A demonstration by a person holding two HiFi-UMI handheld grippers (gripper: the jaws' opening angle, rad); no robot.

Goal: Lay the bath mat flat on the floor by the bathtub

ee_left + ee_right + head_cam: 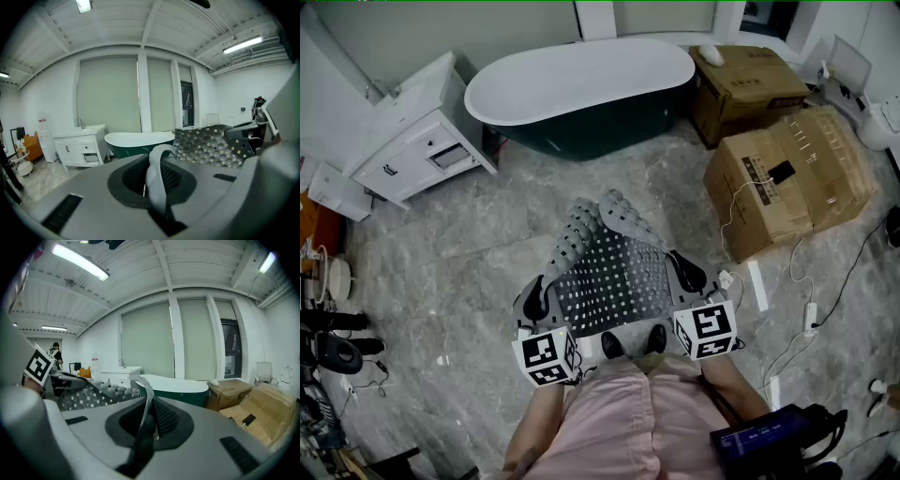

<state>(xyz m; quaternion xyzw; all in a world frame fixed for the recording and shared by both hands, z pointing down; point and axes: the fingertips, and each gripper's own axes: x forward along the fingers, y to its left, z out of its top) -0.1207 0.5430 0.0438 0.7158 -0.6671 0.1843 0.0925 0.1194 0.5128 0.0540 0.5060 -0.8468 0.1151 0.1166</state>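
The grey perforated bath mat (609,272) hangs above the marble floor (459,248), held at its near left corner by the left gripper (534,295) and at its near right corner by the right gripper (686,272); its far end curls over toward the bathtub (581,84) but stays well apart from it. In each gripper view the jaws are pinched together on a thin fold of the mat's edge, with the studded sheet spreading off to the side. A white vanity cabinet (412,141) stands left of the tub and two cardboard boxes (787,178) stand to its right.
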